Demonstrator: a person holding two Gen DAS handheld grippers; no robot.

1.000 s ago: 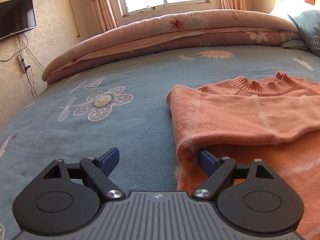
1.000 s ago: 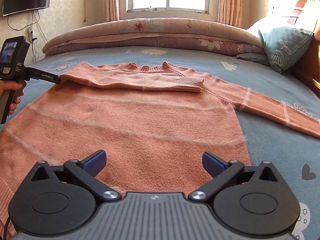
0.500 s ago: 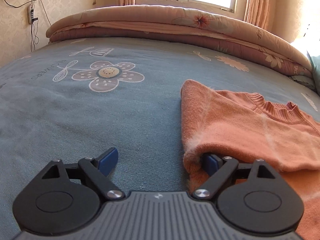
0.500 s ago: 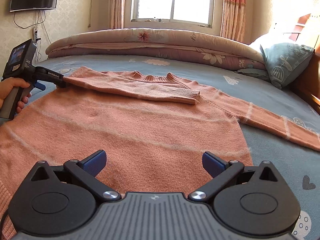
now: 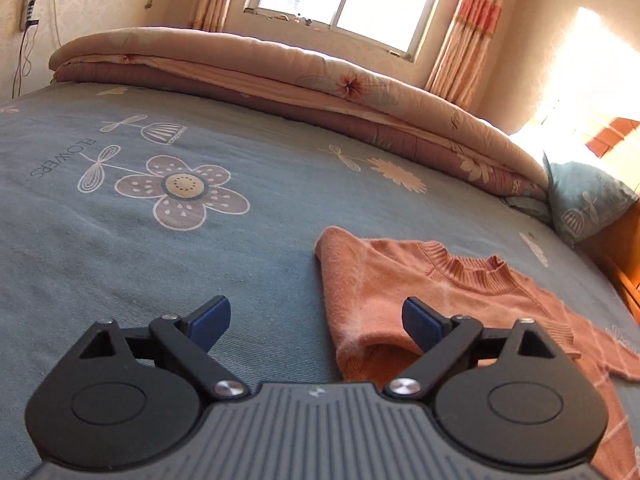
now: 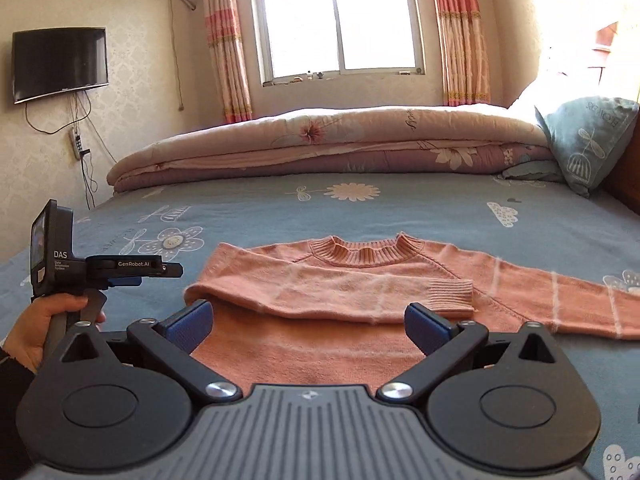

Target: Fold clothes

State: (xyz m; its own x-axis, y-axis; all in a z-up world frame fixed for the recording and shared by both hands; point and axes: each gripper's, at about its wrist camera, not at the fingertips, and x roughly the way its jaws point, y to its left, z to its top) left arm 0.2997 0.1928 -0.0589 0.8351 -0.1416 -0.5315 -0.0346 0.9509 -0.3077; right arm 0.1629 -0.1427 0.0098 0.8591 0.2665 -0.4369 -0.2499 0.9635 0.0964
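an orange sweater (image 6: 320, 344) is spread flat on the bed (image 6: 400, 208), collar toward the far edge. one sleeve is folded across the chest; the other sleeve (image 6: 560, 304) is stretched out long toward the bed's right edge, on the right gripper's (image 6: 308, 326) side. the left gripper (image 5: 316, 324) is held just off the folded shoulder. both grippers are spread wide, with nothing gripped.

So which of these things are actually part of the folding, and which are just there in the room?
Part of the job:
orange sweater
left tool, open
right tool, open

Just lying about:
rolled quilt
pillow
wall TV
curtains
flowered bedsheet, only the work surface
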